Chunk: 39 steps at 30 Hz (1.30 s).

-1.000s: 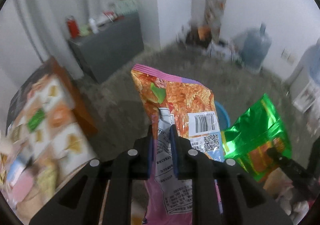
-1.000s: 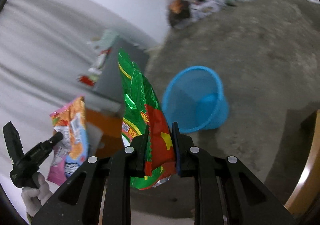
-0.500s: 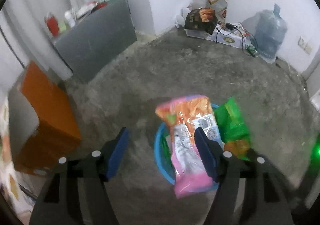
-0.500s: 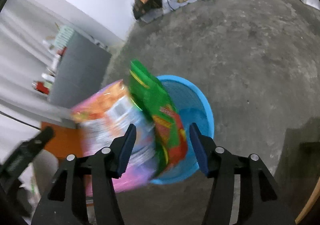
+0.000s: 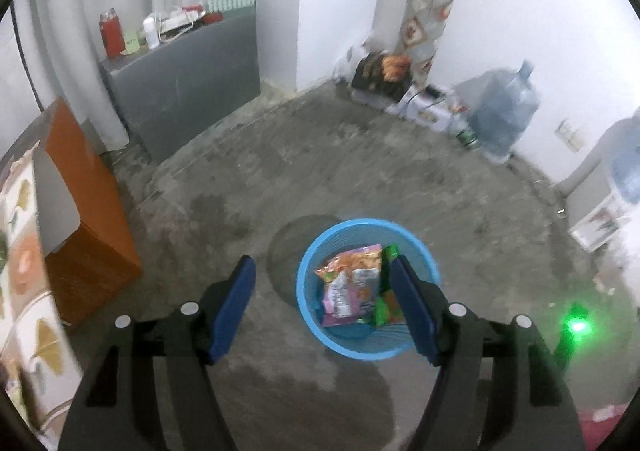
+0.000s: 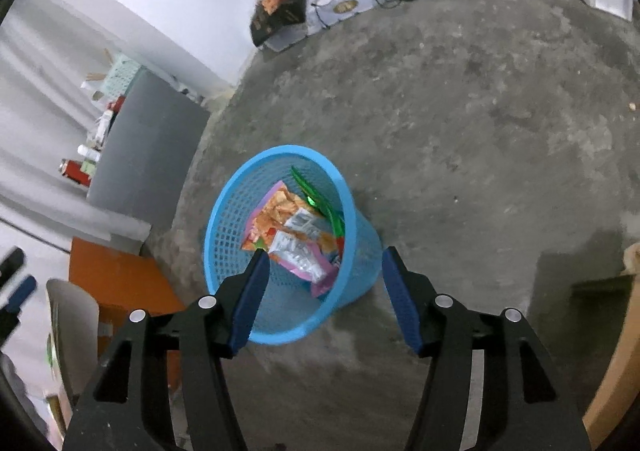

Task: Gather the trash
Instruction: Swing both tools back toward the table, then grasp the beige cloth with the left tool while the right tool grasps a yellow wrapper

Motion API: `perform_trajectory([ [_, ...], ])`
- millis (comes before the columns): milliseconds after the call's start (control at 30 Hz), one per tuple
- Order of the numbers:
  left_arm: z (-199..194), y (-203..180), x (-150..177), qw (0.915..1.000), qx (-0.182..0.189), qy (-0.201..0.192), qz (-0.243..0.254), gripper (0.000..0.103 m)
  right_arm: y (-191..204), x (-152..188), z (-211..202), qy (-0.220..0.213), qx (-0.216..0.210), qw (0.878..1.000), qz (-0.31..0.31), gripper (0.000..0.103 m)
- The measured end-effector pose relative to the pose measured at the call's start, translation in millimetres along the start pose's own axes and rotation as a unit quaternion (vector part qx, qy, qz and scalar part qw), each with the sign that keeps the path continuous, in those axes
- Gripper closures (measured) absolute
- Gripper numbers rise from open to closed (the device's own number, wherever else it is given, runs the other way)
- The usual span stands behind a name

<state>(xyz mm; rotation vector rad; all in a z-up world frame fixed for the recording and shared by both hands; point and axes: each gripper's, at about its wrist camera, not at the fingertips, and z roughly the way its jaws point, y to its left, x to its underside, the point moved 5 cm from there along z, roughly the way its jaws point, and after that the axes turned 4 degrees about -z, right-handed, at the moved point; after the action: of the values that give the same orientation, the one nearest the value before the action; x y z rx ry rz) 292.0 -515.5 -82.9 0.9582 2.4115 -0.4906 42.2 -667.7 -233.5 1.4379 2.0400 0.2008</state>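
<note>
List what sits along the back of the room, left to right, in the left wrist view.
Red jar on the grey cabinet → tall patterned folded mat leaning on the white wall → translucent blue water jug.

left gripper (image 5: 322, 281): black angular plastic frame, two silver round screws per side, blue flat pads (image 5: 234, 309) on inner finger faces | right gripper (image 6: 322, 279): same black frame, silver screws, blue pads (image 6: 250, 301); no sleeve or skin visible
</note>
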Motion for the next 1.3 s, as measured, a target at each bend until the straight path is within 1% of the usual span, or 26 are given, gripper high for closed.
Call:
perform_trajectory([
  [67, -45.3, 9.5, 0.8, 0.9994, 0.028, -0.019, -0.011, 0.035, 7.1, 6.9, -22.9, -0.01, -0.01, 1.0, -0.022, 0.046],
  [100, -58.1, 12.6, 2.3, 0.9991, 0.032, -0.025, -0.012, 0.035, 10.9, 10.1, -32.1, -0.016, -0.015, 0.999, -0.032, 0.044],
  [167, -100.6, 23.9, 13.3, 0.9984, 0.034, -0.043, -0.011, 0.035, 20.1, 16.7, -52.1, -0.03, -0.021, 0.998, -0.056, 0.034],
  [200, -113.6, 28.2, 19.2, 0.9982, 0.032, -0.048, -0.012, 0.035, 27.9, 21.7, -65.4, -0.04, -0.024, 0.996, -0.075, 0.032],
  [267, -146.2, 40.4, 41.6, 0.9973, 0.036, -0.06, -0.024, 0.034, 41.3, 30.0, -82.9, -0.053, -0.021, 0.993, -0.108, 0.022],
  [300, -155.2, 45.0, 50.2, 0.997, 0.037, -0.062, -0.031, 0.034, 51.1, 35.2, -93.0, -0.061, -0.017, 0.99, -0.128, 0.02],
  [333, -169.9, 53.5, 65.8, 0.9959, 0.041, -0.065, -0.047, 0.034, 59.7, 39.0, -100.2, -0.066, -0.014, 0.987, -0.147, 0.015],
  [367, -177.6, 61.6, 74.6, 0.9951, 0.043, -0.068, -0.057, 0.034, 71.0, 43.3, -108.0, -0.073, -0.007, 0.983, -0.169, 0.011],
  [400, -186.4, 69.7, 84.7, 0.9941, 0.043, -0.073, -0.068, 0.034, 80.7, 46.4, -114.2, -0.081, -0.002, 0.979, -0.187, 0.01],
  [433, -199.7, 80.6, 98.2, 0.9922, 0.041, -0.086, -0.081, 0.034, 92.0, 49.6, -120.8, -0.091, 0.001, 0.974, -0.207, 0.008],
  [467, -210.7, 90.0, 108.4, 0.9905, 0.037, -0.097, -0.09, 0.034, 102.8, 52.9, -127.2, -0.101, 0.001, 0.969, -0.226, 0.008],
  [500, -219.4, 97.5, 116.6, 0.9892, 0.034, -0.105, -0.097, 0.034, 118.9, 58.2, -135.5, -0.112, -0.006, 0.961, -0.253, 0.008],
  [567, -241.9, 120.1, 137.9, 0.9848, 0.022, -0.126, -0.118, 0.034, 138.5, 67.7, -145.6, -0.12, -0.023, 0.95, -0.287, 0.008],
  [633, -261.4, 140.3, 160.6, 0.9805, 0.011, -0.145, -0.132, 0.034, 159.9, 79.5, -158.3, -0.127, -0.046, 0.94, -0.314, 0.008],
  [667, -269.8, 150.6, 171.7, 0.9784, 0.003, -0.153, -0.139, 0.034, 170.9, 86.0, -164.5, -0.124, -0.065, 0.935, -0.325, 0.008],
  [733, -284.1, 170.5, 190.3, 0.9739, -0.01, -0.166, -0.155, 0.034, 182.6, 93.8, -170.3, -0.106, -0.101, 0.932, -0.331, 0.008],
  [767, -291.0, 181.3, 202.4, 0.971, -0.014, -0.172, -0.165, 0.034, 190.7, 99.2, -173.3, -0.09, -0.127, 0.931, -0.331, 0.008],
  [800, -295.4, 189.6, 210.6, 0.9686, -0.017, -0.178, -0.173, 0.034, 196.0, 103.4, -175.4, -0.08, -0.141, 0.929, -0.332, 0.008],
  [867, -307.5, 210.4, 233.6, 0.9615, -0.028, -0.194, -0.192, 0.034, 211.0, 114.4, -180.2, -0.058, -0.174, 0.924, -0.336, 0.008],
  [967, -322.8, 234.2, 259.8, 0.9535, -0.055, -0.217, -0.202, 0.034, 229.5, 125.9, -178.8, -0.024, -0.206, 0.917, -0.339, 0.008],
  [1000, -324.4, 238.2, 263.8, 0.9529, -0.062, -0.22, -0.199, 0.034, 236.3, 132.2, -179.6, -0.014, -0.216, 0.916, -0.339, 0.008],
  [1067, -322.7, 244.9, 269.3, 0.9548, -0.088, -0.215, -0.186, 0.034, 248.5, 140.5, -177.6, 0.011, -0.235, 0.911, -0.337, 0.008],
  [1200, -310.3, 256.8, 268.1, 0.9585, -0.116, -0.202, -0.164, 0.032, 283.0, 162.1, -168.5, 0.076, -0.284, 0.901, -0.319, 0.011],
  [1233, -304.9, 260.2, 265.8, 0.9595, -0.119, -0.195, -0.165, 0.032, 292.1, 168.8, -167.3, 0.093, -0.294, 0.899, -0.312, 0.013],
  [1300, -293.0, 269.0, 260.1, 0.9603, -0.106, -0.185, -0.179, 0.032, 309.1, 175.4, -155.2, 0.138, -0.318, 0.893, -0.287, 0.017],
])
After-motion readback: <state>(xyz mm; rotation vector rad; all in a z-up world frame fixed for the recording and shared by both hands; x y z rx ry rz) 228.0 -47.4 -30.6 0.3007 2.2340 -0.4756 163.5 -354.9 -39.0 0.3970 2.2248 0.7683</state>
